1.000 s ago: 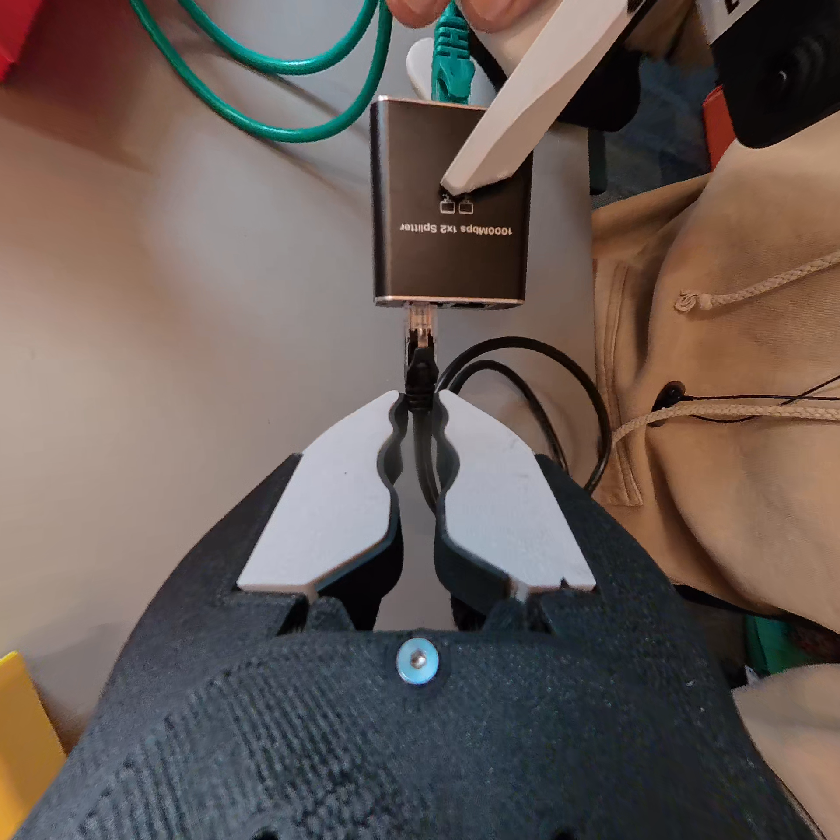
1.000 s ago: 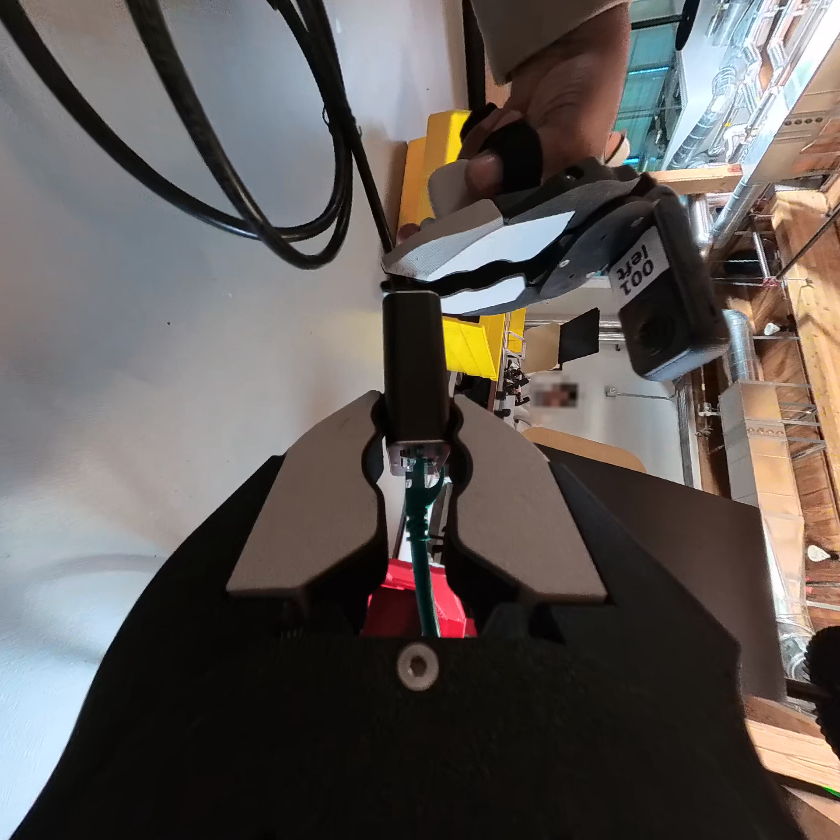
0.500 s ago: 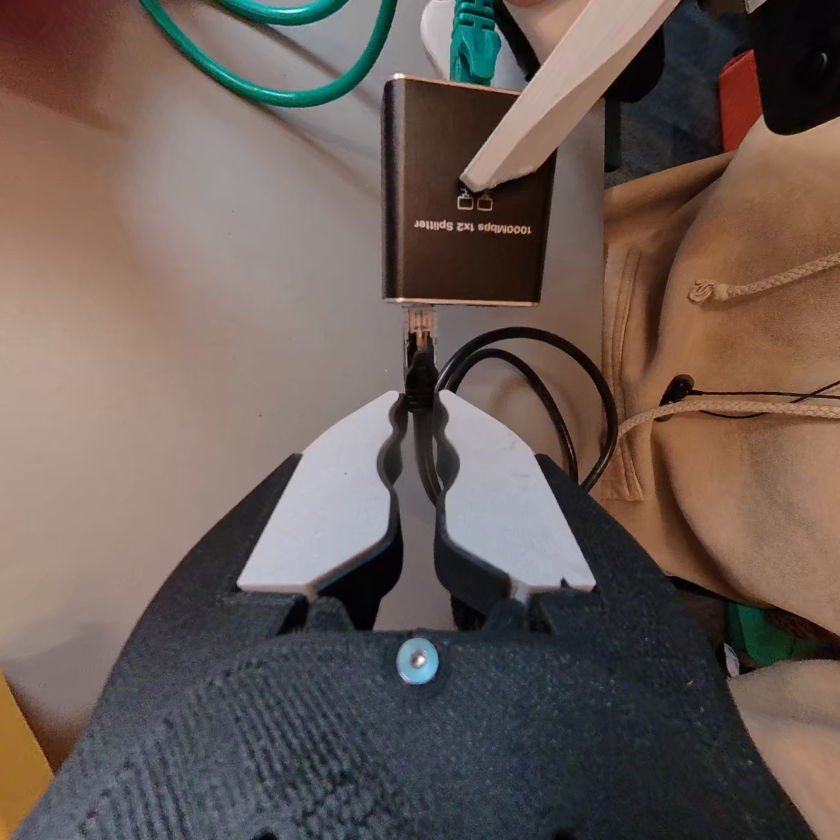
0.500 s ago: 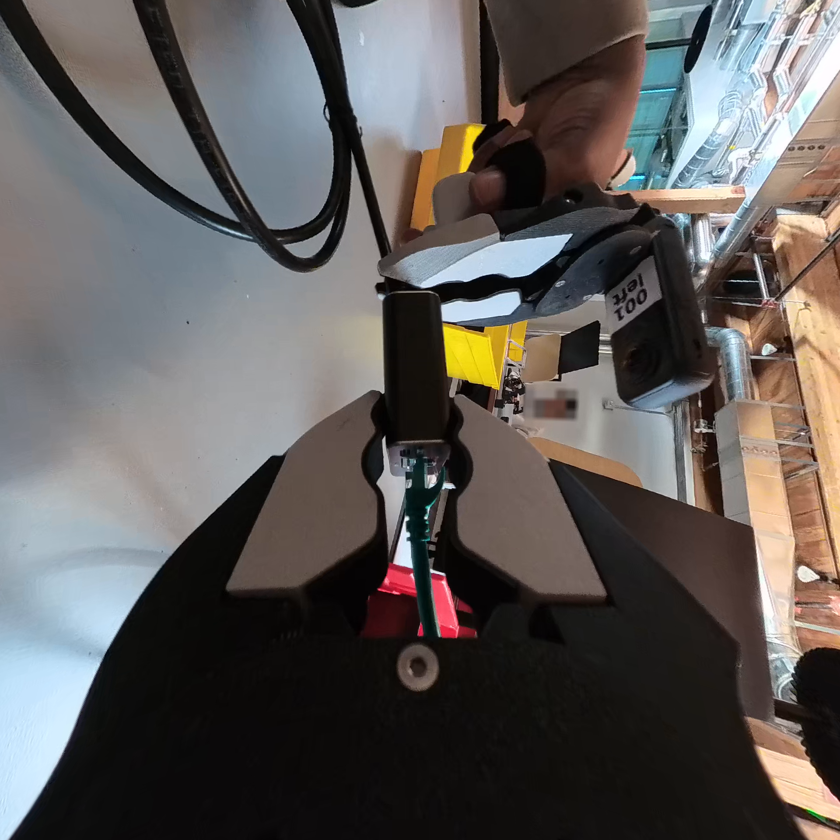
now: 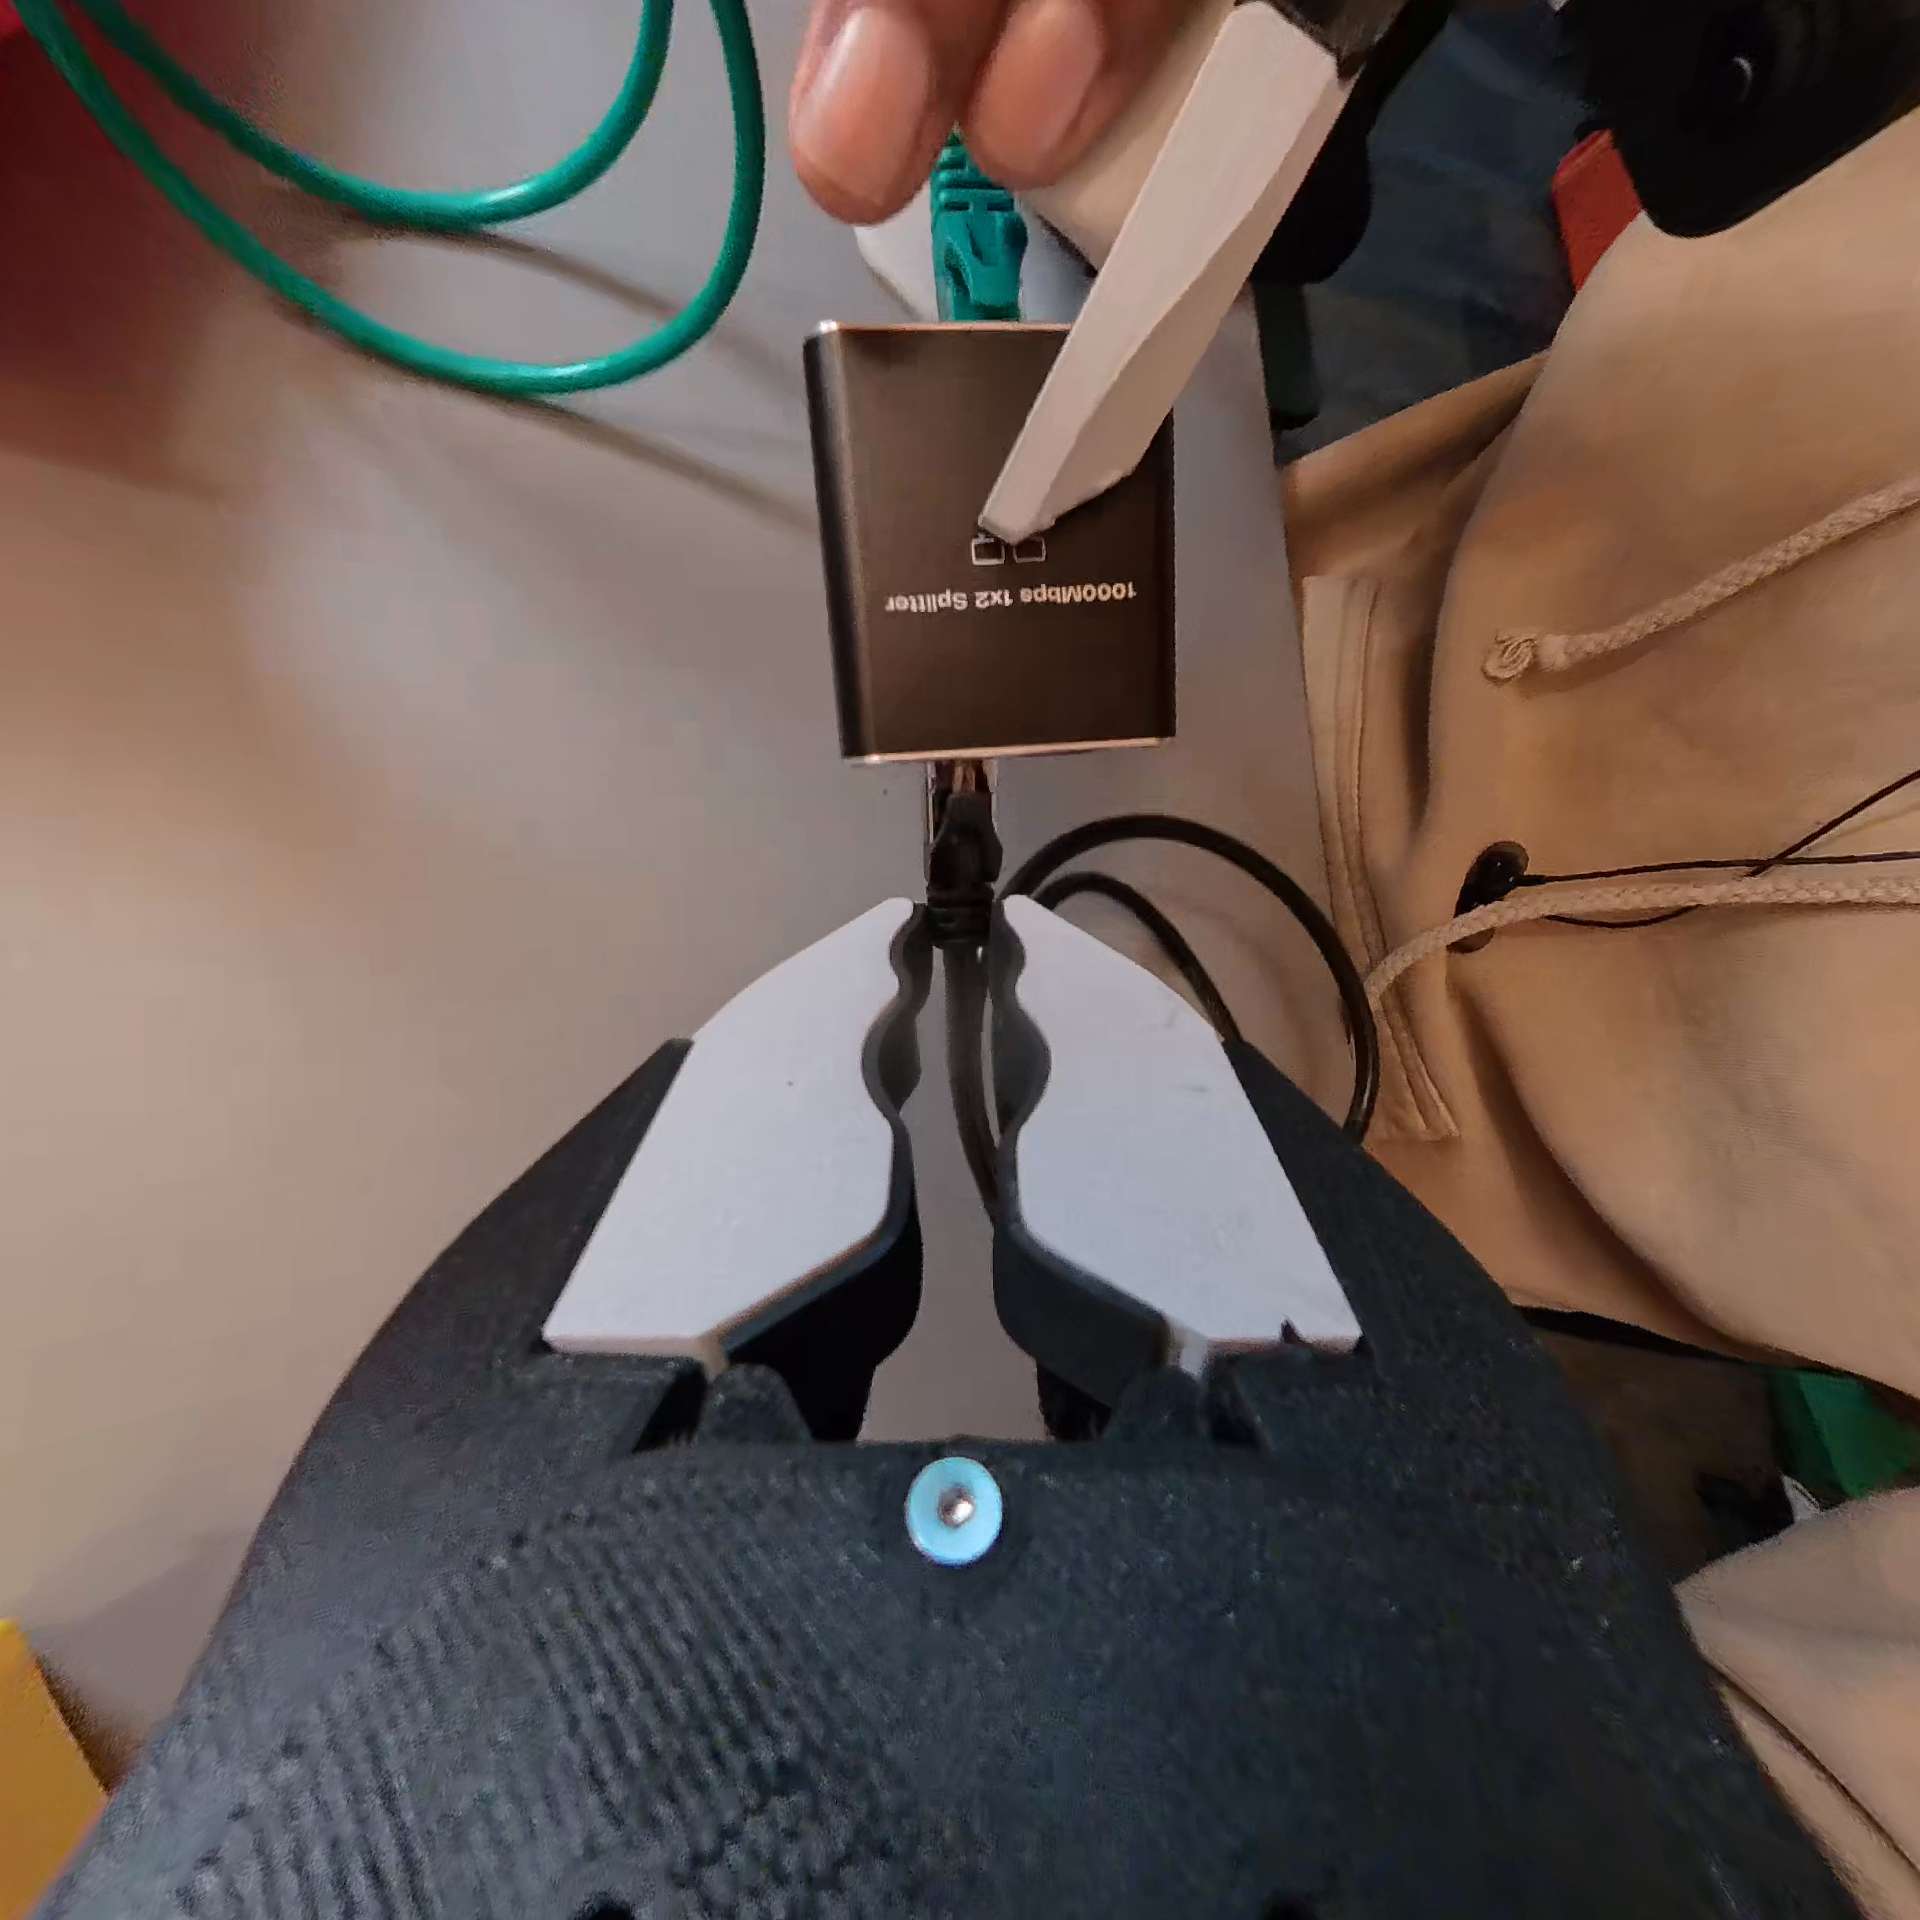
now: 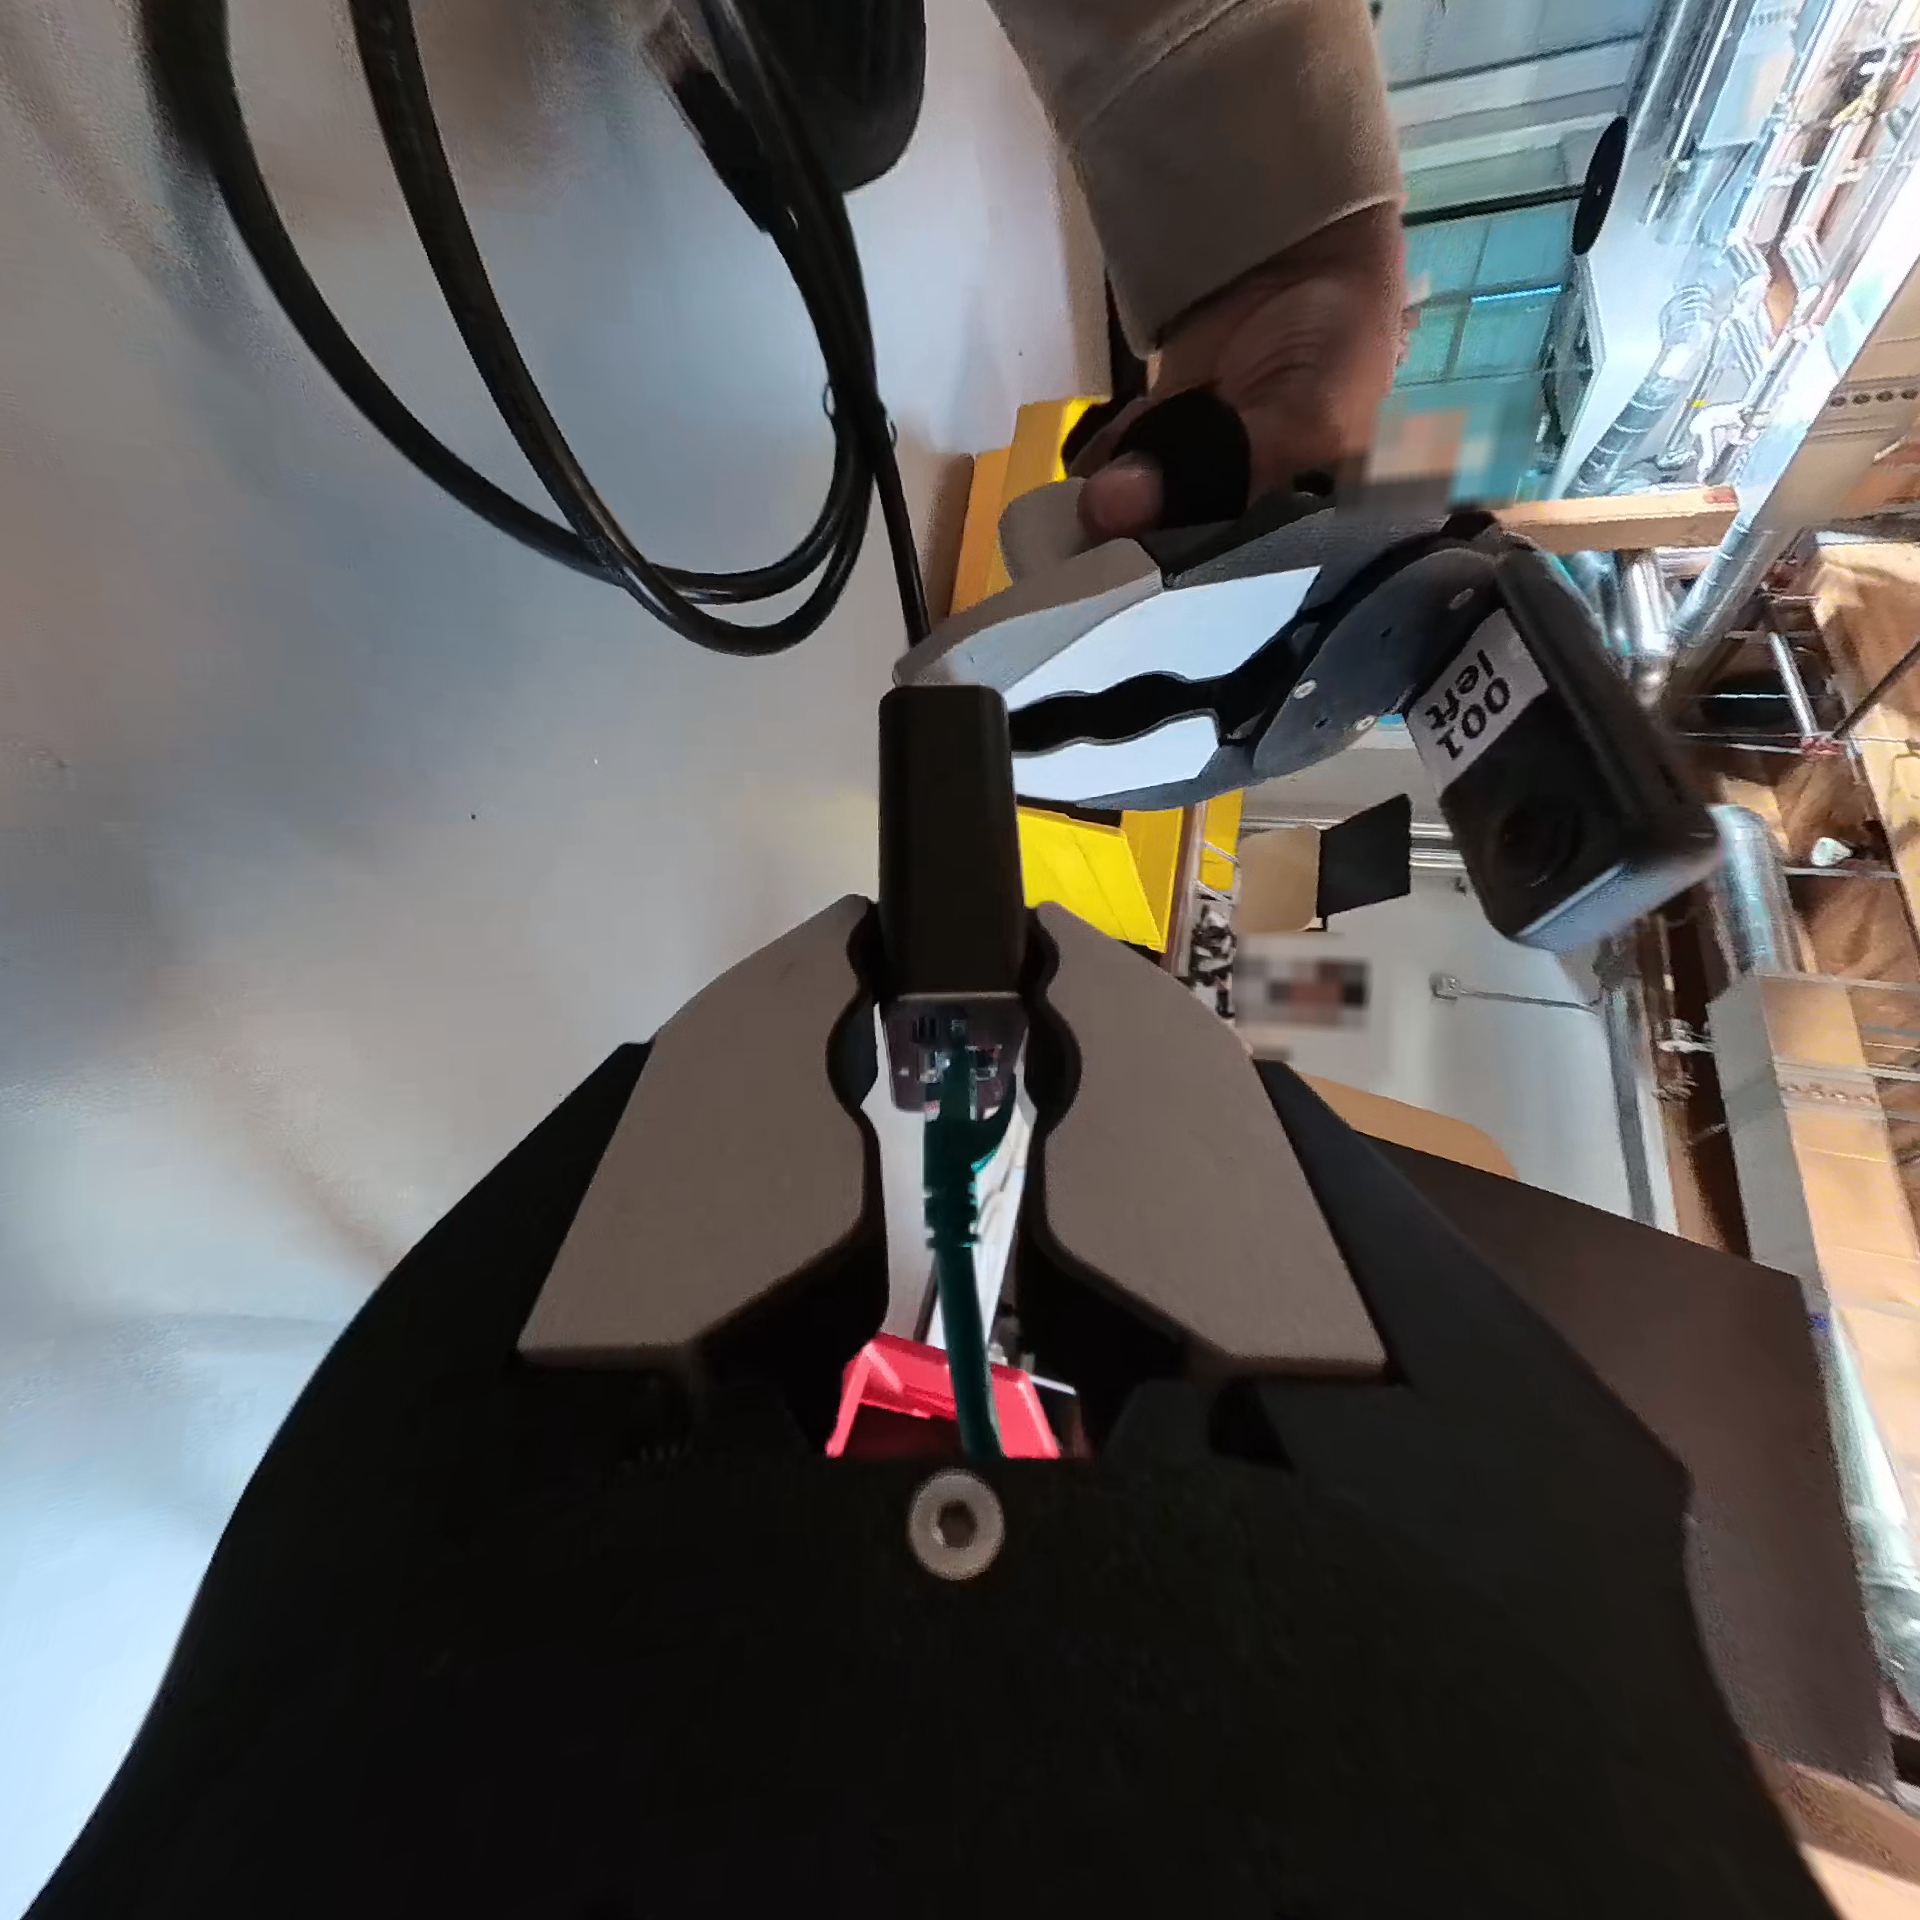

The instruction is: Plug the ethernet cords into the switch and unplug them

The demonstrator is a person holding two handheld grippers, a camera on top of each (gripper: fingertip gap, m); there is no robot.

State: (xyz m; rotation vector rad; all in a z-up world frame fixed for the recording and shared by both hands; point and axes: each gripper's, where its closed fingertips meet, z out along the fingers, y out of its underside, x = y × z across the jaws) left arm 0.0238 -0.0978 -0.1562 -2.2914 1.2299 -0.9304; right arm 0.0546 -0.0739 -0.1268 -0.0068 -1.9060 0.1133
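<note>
My right gripper [image 6: 951, 951] is clamping the switch [image 5: 997, 540]; green cord [image 6: 961, 1195] is sitting plugged in at its near end; my left gripper [image 5: 961, 914] is pinching the black cord [image 5: 961, 852] closed, pressing its plug into the far port straight ahead; seating looks nearly done; unplugging is remaining.

Black textured gripper body [image 5: 935, 1714] with 1 blue-ringed screw [image 5: 953, 1510]; pale grey fingers [image 5: 769, 1143]; beige hoodie [image 5: 1662, 831].

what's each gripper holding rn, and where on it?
Left gripper: black ethernet cord, pinched just behind its plug. Right gripper: the switch, clamped across its flat faces at the green cord end.
</note>
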